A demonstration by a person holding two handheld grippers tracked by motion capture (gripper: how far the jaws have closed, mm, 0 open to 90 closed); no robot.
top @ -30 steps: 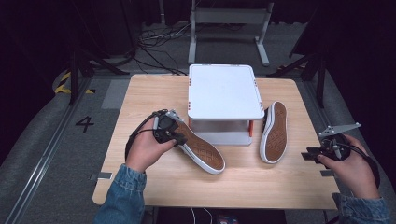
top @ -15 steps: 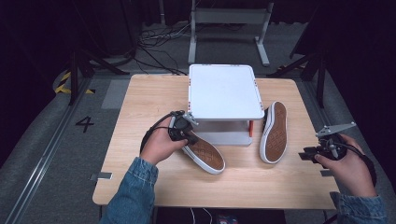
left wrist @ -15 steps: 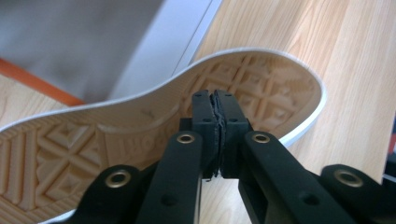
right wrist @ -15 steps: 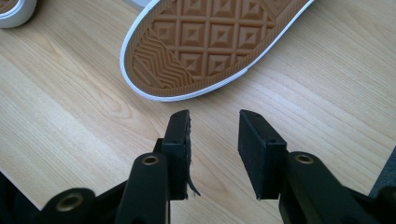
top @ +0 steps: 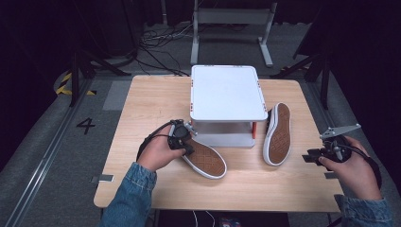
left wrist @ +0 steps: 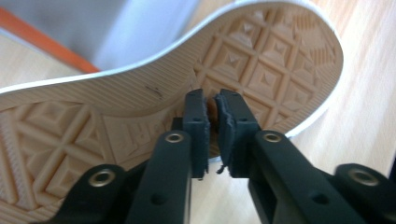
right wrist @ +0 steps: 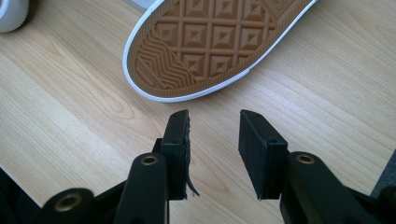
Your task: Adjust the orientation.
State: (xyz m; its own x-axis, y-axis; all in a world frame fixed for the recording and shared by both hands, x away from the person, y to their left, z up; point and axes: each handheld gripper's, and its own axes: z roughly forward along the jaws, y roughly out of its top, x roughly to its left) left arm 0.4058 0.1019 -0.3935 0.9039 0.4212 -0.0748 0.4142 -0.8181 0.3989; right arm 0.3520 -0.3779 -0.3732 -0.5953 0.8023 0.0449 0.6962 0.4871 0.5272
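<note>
Left tool (left wrist: 211, 119) pinching left sneaker's (top: 204, 158) edge, sole up (jaws just eased slightly); right tool (right wrist: 212, 140) half-open, empty. Next: lift toward white rack (top: 227, 92).

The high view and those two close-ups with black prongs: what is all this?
No robot here: a person holds a two-jawed tool in each hand. The high view looks down from above the person's side of the wooden table. Each close-up comes from a camera riding on one tool, looking along its jaws. On the table stand a white shelf and two shoes, soles showing. The left tool pinches the edge of the near shoe; its jaws have just eased open slightly, with the shoe between them. The right tool is open and empty above the table, near the second shoe.
</note>
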